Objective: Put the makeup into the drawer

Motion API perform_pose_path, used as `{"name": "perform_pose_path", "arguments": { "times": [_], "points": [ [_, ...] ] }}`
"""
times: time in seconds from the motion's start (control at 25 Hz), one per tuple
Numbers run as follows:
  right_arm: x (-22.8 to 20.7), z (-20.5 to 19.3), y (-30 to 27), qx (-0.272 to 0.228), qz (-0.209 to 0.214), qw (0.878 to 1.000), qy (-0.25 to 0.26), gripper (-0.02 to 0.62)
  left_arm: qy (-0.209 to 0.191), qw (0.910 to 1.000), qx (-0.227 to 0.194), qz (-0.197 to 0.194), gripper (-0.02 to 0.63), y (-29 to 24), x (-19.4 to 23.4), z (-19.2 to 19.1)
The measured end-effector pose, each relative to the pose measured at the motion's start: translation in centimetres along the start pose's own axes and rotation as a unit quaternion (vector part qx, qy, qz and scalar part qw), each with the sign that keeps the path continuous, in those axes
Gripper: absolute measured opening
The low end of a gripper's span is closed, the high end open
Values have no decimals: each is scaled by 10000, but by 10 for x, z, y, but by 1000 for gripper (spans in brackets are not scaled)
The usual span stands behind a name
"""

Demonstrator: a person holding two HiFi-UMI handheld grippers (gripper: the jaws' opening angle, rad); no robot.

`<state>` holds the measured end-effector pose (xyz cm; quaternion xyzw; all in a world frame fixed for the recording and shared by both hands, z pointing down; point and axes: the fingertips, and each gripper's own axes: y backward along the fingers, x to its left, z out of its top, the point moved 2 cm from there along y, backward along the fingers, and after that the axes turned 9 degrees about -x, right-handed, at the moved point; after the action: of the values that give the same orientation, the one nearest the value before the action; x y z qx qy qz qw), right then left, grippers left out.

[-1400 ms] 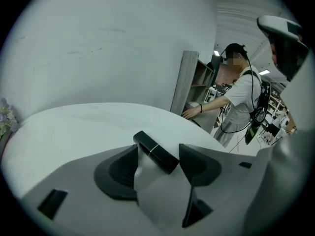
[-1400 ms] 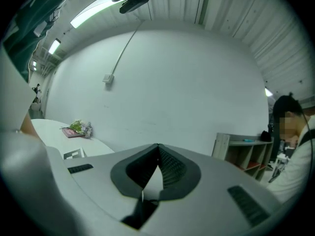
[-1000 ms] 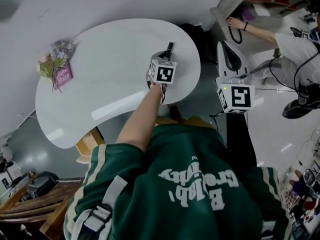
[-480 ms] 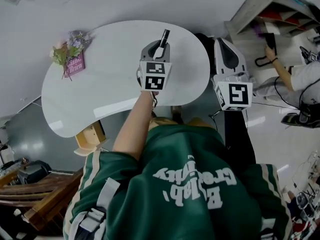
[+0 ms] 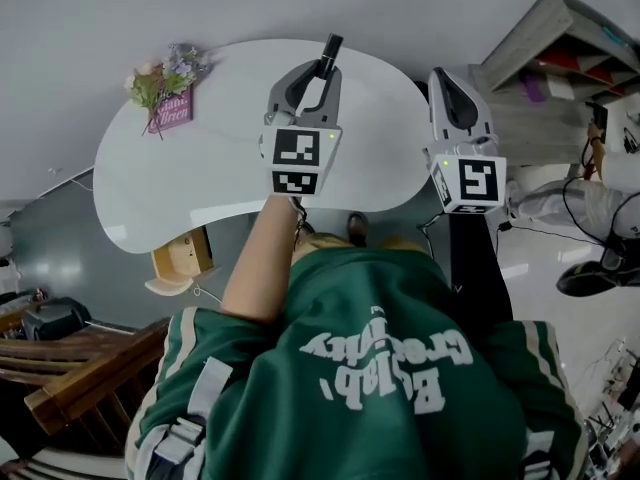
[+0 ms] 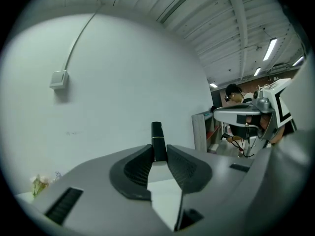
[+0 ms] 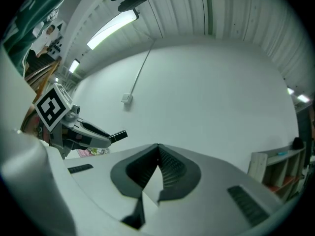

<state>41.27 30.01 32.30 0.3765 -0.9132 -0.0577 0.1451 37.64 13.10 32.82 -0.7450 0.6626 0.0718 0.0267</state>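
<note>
Holding a slim black makeup tube (image 5: 330, 50), the left gripper (image 5: 322, 68) has it pinched right between its two jaw pads. In the left gripper view the tube stands pretty much upright in the jaws, with its top half poking out past the tips against a plain white wall. I'd guess it's a lipstick, but it's too small to say for sure. So the makeup is up in the air in that claw, over the far edge of the white kidney-shaped table (image 5: 200, 188), not lying on the table.

The right gripper (image 5: 442, 76) is off to the right of the left one, beyond the table's right end. Its own view shows the jaws closed tip to tip with nothing in between. That same view also catches the left gripper out to the left, with the black tube sticking out of its nose.

On the far left part of the table there's a little bouquet (image 5: 165, 83) with a pink card, well apart from both grippers. A light wooden piece (image 5: 180, 268) peeks out from under the near edge of the table. A shelf unit (image 5: 560, 28) sits at the far right. The person holding the grippers wears a green jersey (image 5: 380, 368). A small box (image 6: 59, 78) with a cable running up from it is mounted on the wall.
</note>
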Motion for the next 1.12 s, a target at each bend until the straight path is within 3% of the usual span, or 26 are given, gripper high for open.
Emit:
{"name": "perform_pose_path", "arguments": {
  "times": [0.24,0.48,0.76,1.12],
  "points": [
    [26,3,-17,-24,274,9996,-95,9,26,9997,-102,198,110,22,20,4],
    [80,6,-48,-40,833,9963,-192,9,74,9972,-34,741,110,65,66,-3],
    [178,16,-83,-94,1574,9869,-338,9,8,9897,94,1428,110,140,136,-10],
    [308,45,-118,-254,2441,9683,-461,9,-56,9734,174,2282,110,245,221,-9]
  ]
}}
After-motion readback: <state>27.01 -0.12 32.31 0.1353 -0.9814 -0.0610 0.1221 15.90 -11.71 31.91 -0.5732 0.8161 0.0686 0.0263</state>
